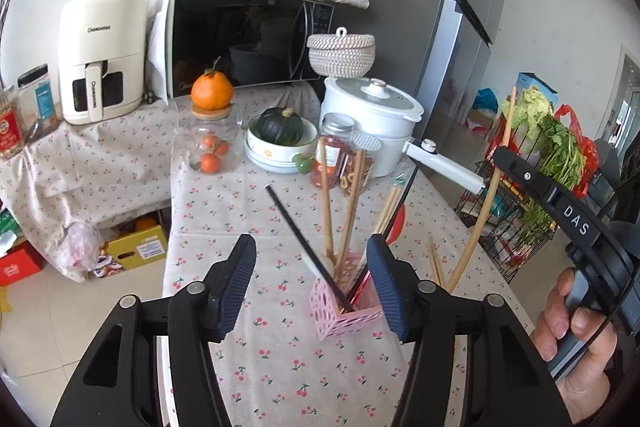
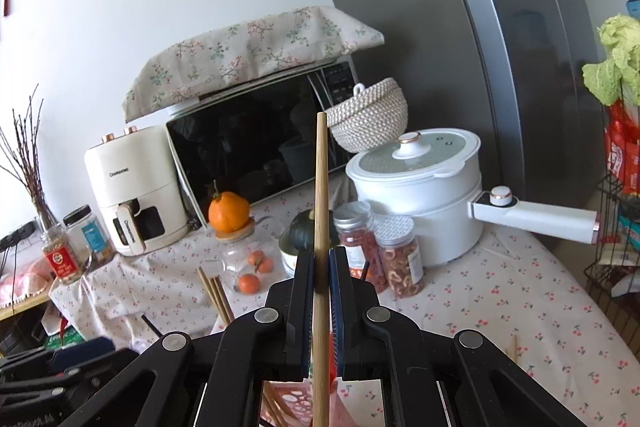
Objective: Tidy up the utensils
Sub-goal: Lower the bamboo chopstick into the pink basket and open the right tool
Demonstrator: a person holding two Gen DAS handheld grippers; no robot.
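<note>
A pink perforated utensil holder stands on the cherry-print tablecloth, with several wooden chopsticks and a black chopstick sticking out of it. My left gripper is open, its fingers on either side of the holder. My right gripper is shut on a wooden chopstick, held nearly upright above the holder's pink rim. In the left wrist view that chopstick slants down toward the table right of the holder. A loose pair of chopsticks lies on the cloth beside it.
Behind the holder stand two spice jars, a white bowl with a green squash, a glass jar with oranges, a white electric pot, a microwave and an air fryer. A wire rack with greens stands at the right.
</note>
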